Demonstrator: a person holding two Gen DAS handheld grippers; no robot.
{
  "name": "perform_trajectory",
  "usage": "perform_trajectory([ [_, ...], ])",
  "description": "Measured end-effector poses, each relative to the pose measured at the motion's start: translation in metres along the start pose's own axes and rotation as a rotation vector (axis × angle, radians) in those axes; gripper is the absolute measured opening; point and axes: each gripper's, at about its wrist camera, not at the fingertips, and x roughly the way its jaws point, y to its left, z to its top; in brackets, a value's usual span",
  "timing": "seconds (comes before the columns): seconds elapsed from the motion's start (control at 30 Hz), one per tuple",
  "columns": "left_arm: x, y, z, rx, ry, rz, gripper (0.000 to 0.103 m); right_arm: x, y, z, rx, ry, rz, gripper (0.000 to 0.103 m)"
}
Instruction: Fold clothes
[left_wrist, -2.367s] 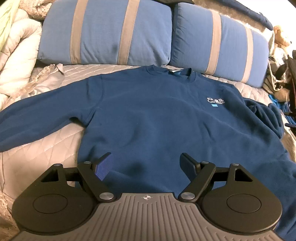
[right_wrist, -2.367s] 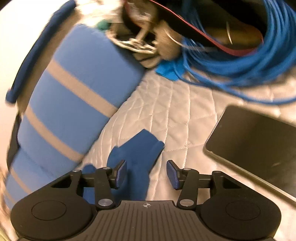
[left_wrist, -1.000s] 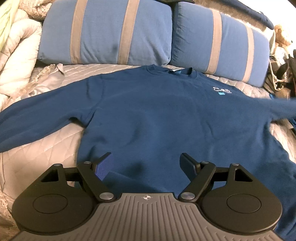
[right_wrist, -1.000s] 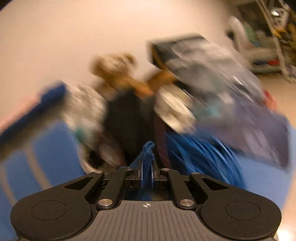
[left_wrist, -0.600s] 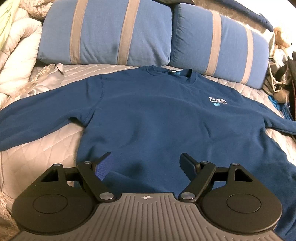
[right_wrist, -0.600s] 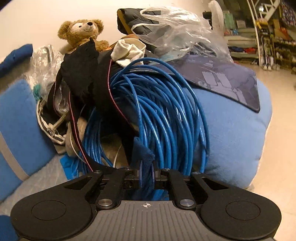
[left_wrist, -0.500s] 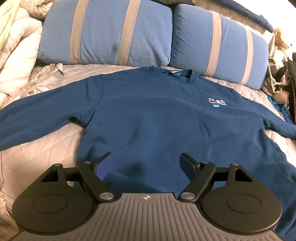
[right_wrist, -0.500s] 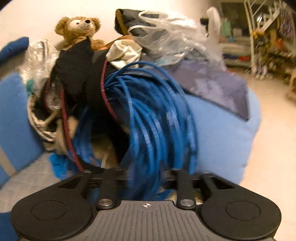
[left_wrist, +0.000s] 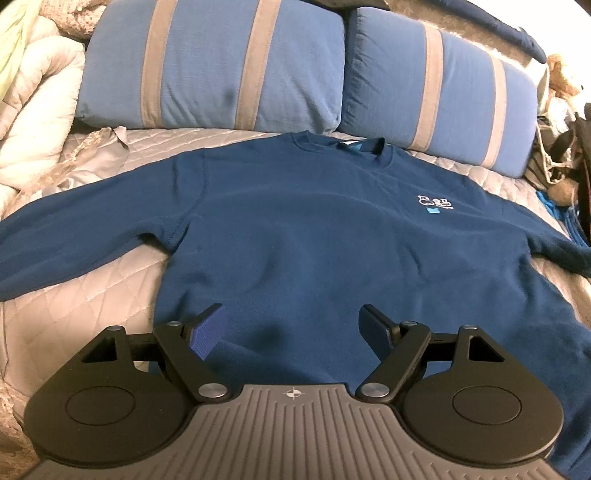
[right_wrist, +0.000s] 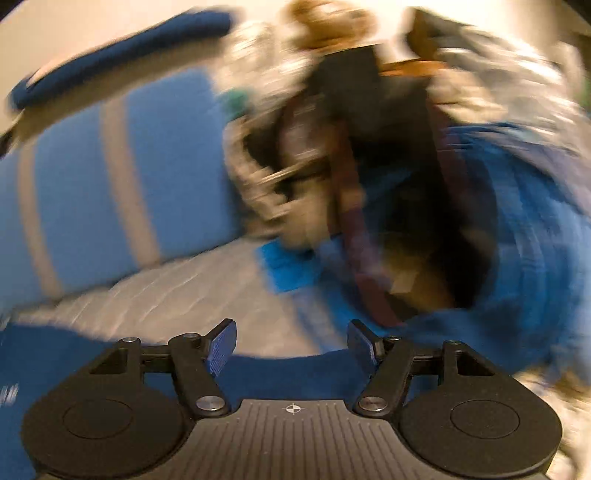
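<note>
- One sweatshirt (left_wrist: 314, 236), flat, face up on my bed (left_wrist: 74, 295).
- Left tongs (left_wrist: 291, 328): spread, empty.
- Right tongs (right_wrist: 291, 345): opening, empty.
- Step: spreading done; next, probably fold a sleeve inward.

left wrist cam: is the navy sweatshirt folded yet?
No. The navy sweatshirt lies flat on the quilted bed cover, both sleeves spread outward.

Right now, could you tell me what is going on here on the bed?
A person with a tool in each hand is folding a navy blue sweatshirt spread flat on the quilted grey bedspread. The left tool hovers open above its hem. The right tool, jaws opening and empty, is over one sleeve.
</note>
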Motion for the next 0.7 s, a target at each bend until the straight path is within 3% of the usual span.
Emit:
perform_trajectory([
  [0.23,0.0,0.0,0.001,-0.002,0.005,0.002,0.079,0.059,0.093,-0.01,-0.187,0.101,0.151,0.068],
  [0.6,0.004,0.004,0.001,-0.024,0.014,-0.024,0.079,0.135,0.219,-0.008,-0.424,0.195,0.237,0.068],
  [0.67,0.005,0.005,0.001,-0.031,0.015,-0.031,0.079,0.143,0.231,-0.011,-0.477,0.209,0.234,0.06],
  [0.7,0.006,0.006,0.001,-0.034,0.015,-0.034,0.079,0.146,0.237,-0.012,-0.505,0.215,0.232,0.039],
])
